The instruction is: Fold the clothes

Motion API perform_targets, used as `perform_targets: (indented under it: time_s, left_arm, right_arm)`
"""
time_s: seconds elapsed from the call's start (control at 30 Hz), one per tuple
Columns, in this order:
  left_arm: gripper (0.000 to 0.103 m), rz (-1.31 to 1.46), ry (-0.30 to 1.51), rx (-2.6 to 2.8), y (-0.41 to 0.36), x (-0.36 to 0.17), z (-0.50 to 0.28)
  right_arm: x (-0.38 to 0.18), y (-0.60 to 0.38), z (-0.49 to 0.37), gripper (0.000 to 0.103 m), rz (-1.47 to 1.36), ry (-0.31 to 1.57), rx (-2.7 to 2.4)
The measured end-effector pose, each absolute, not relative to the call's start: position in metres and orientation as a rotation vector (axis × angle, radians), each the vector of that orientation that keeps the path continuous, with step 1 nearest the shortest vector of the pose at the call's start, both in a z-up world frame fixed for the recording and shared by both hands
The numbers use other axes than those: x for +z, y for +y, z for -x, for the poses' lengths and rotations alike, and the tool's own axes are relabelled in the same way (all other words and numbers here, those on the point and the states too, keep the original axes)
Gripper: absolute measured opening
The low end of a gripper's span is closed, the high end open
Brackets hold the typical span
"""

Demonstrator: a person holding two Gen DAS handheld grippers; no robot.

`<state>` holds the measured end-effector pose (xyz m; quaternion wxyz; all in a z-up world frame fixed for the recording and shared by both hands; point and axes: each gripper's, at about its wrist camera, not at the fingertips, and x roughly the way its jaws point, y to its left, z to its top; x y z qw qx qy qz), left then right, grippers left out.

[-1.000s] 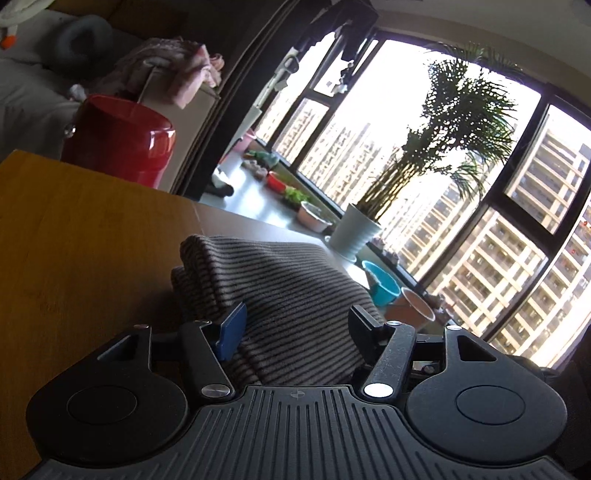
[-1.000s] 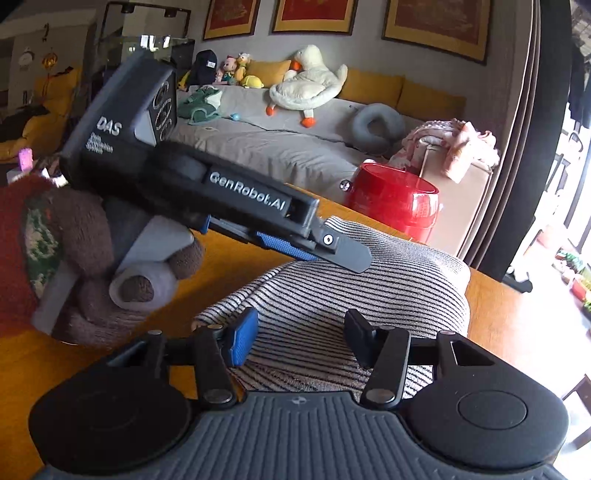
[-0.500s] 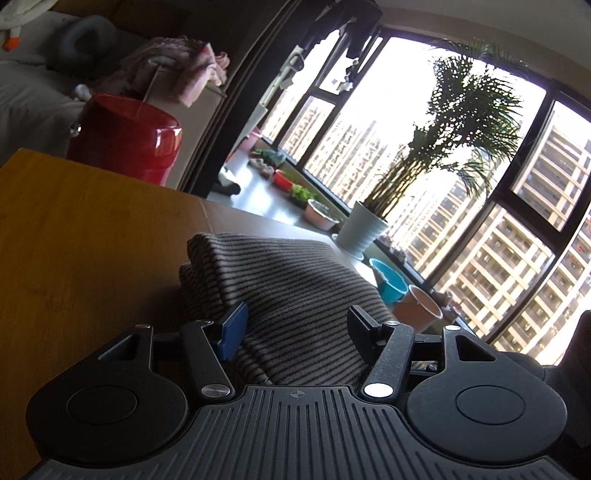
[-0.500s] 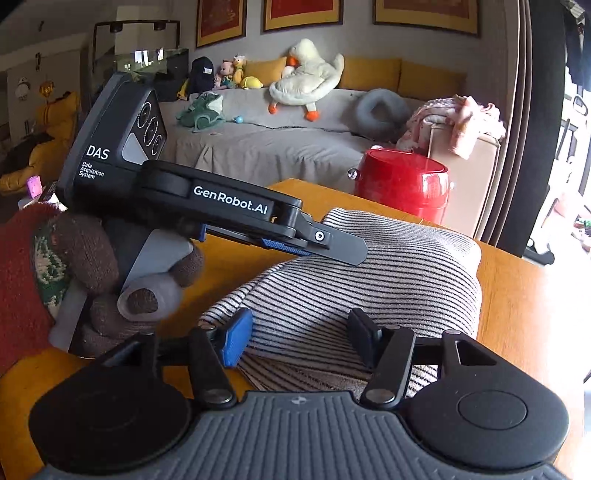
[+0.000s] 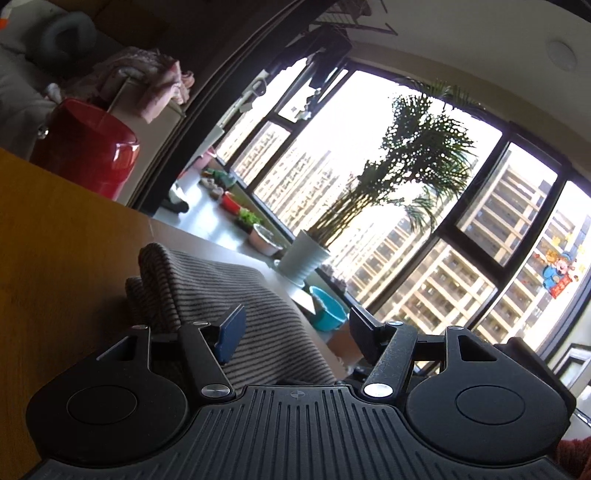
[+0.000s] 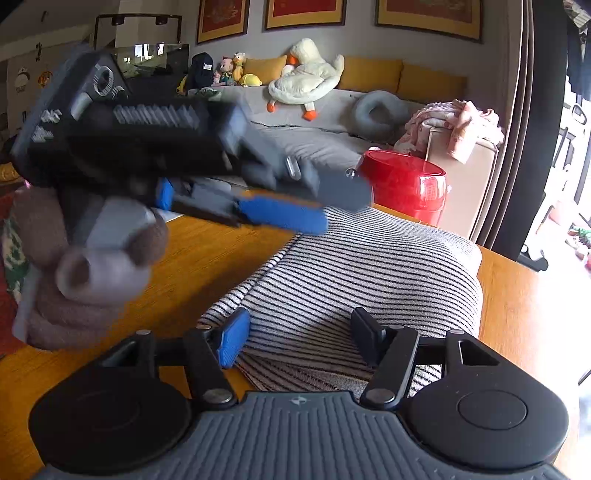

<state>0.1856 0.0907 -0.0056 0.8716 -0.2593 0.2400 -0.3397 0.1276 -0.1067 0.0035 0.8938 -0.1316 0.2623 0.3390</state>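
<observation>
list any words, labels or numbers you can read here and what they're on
None can be read for certain.
White lettering on the left gripper body: too motion-blurred to read.
Cartoon window sticker: any characters are too small to make out.
Framed wall pictures: no legible text.
Striped garment, red bin: no lettering visible.

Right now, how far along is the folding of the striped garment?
Done: the striped garment already lies in a compact, layered bundle on the wooden table. In hand: nothing; the right gripper is opening over the bundle without pinching it, and the left gripper stands open above it. Left: perhaps a final tidy.
</observation>
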Motion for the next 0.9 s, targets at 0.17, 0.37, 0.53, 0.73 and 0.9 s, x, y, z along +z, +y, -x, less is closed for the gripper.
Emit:
perform_targets:
  time_s: [0.17,0.37,0.53,0.73,0.9]
  left_arm:
    - [0.061,0.486,0.566,-0.675,0.083,-0.019,-0.195]
    - [0.061,0.443,0.558,-0.661,0.081,-0.020,-0.190]
    - [0.061,0.452,0.560,-0.660,0.083,-0.021,-0.191]
    - [0.061,0.442,0.559,-0.648,0.082,-0.021,-0.190]
    - [0.061,0.441,0.570,-0.626,0.081,-0.020,-0.187]
  right_arm:
    - [0.012,-0.114,-0.130,0.063,0.251,0.557,0.718]
    - [0.034,-0.142,-0.133,0.077,0.193,0.585,0.722]
    - [0.042,-0.184,-0.159,0.078,0.013,0.614,0.652]
    - [0.017,-0.211,-0.208,0.095,-0.214,0.660,0.524]
    - [-0.018,-0.206,-0.236,0.097,-0.317,0.719,0.545]
